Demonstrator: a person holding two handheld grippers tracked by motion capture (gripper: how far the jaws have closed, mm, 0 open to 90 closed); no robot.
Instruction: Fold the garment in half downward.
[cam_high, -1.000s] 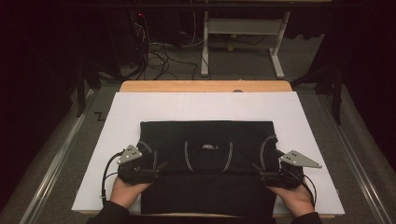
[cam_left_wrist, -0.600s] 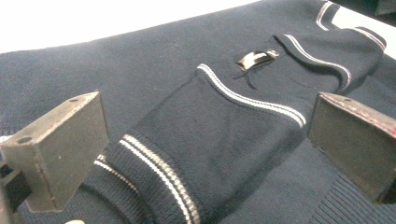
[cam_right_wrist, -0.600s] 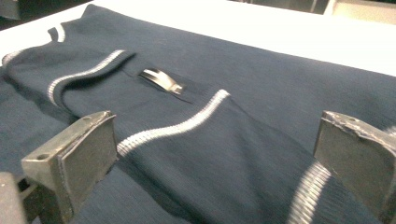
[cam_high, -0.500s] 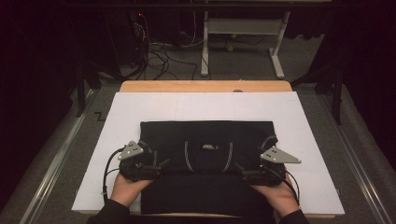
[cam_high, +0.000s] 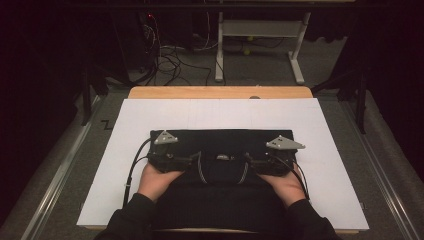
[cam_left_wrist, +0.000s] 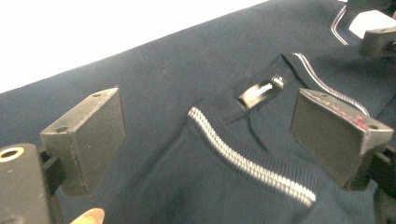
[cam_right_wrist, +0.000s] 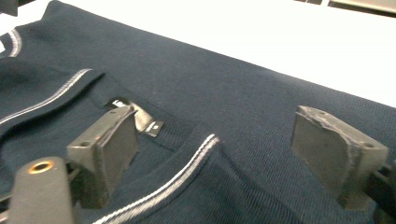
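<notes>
A dark navy garment (cam_high: 220, 142) lies flat on the white table cover (cam_high: 220, 112), its neckline toward the person. The collar carries a white stripe (cam_left_wrist: 247, 163) (cam_right_wrist: 173, 182) and a small label (cam_left_wrist: 260, 91) (cam_right_wrist: 140, 119). My left gripper (cam_high: 192, 160) (cam_left_wrist: 210, 116) hovers open over the collar's left side, nothing between its jaws. My right gripper (cam_high: 252, 162) (cam_right_wrist: 219, 126) stands open over the collar's right side, its left jaw just in front of the label. Both hands rest on the fabric. The right gripper (cam_left_wrist: 373, 37) also appears far off in the left gripper view.
The wooden table edge (cam_high: 220, 92) runs along the back. Beyond it, cables (cam_high: 170, 55) lie on the floor beside a white table frame (cam_high: 260, 30). Bare white cover lies left, right and behind the garment.
Both grippers have moved inward from the garment's outer sides toward the collar in the middle, and a little farther from the person.
</notes>
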